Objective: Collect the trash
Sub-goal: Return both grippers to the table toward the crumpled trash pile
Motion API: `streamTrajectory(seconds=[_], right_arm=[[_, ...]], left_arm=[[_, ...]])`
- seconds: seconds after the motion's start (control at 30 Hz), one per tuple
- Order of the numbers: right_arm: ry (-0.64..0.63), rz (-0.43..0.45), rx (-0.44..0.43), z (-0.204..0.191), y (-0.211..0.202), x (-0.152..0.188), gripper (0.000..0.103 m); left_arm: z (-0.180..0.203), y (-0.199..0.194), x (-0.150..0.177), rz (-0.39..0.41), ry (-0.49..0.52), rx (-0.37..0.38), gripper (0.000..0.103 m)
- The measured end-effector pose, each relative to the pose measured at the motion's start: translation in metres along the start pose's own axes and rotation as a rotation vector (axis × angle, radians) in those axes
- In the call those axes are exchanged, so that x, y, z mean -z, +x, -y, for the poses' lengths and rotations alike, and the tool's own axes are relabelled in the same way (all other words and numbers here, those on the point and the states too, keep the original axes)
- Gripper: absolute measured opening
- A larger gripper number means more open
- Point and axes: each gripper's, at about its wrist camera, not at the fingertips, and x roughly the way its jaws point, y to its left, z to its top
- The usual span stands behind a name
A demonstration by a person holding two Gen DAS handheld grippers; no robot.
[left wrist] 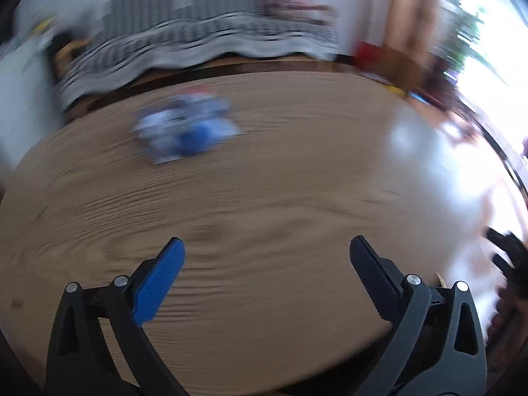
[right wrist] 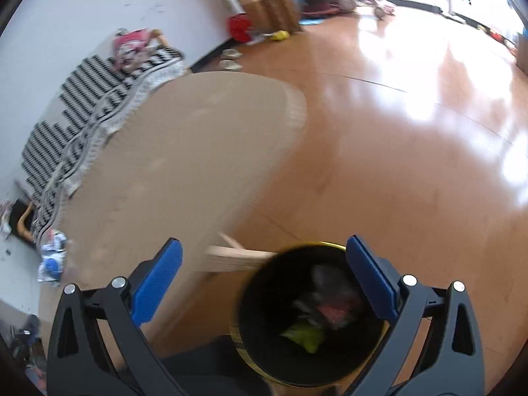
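Left tool [left wrist: 267, 247] wide, empty, over wooden bench [left wrist: 264, 204]. Blurred blue-white wrapper [left wrist: 188, 128] on bench, 11 o'clock of left tool. Right tool [right wrist: 264, 250] wide, empty, above black bin [right wrist: 313, 313]; bin holds yellow-green, pink, grey trash [right wrist: 316, 316].

Bright window glare; heavy motion blur
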Motion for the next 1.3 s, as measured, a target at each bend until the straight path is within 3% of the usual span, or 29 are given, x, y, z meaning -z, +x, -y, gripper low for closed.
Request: streamTrajectory(seconds=[0.17, 0.3, 0.5, 0.7, 0.83, 0.9, 1.13, 1.3], right_arm=[[-0.122, 0.022, -0.095, -0.108, 0.010, -0.012, 0.096], [-0.196, -0.054, -0.210, -0.204, 0.039, 0.000, 0.096], [-0.368, -0.109, -0.319, -0.356, 0.073, 0.040, 0.096], [-0.512, -0.151, -0.309, -0.443, 0.114, 0.071, 0.096], [-0.594, -0.185, -0.261, -0.444, 0.137, 0.082, 0.096], [-0.602, -0.196, -0.286, -0.432, 0.141, 0.081, 0.096], [-0.571, -0.078, -0.152, -0.386, 0.146, 0.037, 0.096], [-0.426, -0.133, -0.237, -0.372, 0.152, 0.028, 0.096]], left_arm=[[-0.105, 0.011, -0.001, -0.008, -0.215, -0.071, 0.097], [-0.140, 0.027, -0.010, -0.025, -0.306, -0.054, 0.097], [-0.148, 0.068, -0.048, -0.035, -0.235, -0.078, 0.097], [-0.157, 0.103, -0.061, -0.031, -0.222, -0.059, 0.097], [-0.159, 0.122, -0.062, -0.052, -0.201, -0.077, 0.097], [-0.161, 0.127, -0.066, -0.044, -0.192, -0.079, 0.097], [-0.152, 0.139, -0.081, -0.010, -0.212, -0.034, 0.097], [-0.143, 0.153, -0.093, 0.001, -0.175, -0.101, 0.097]])
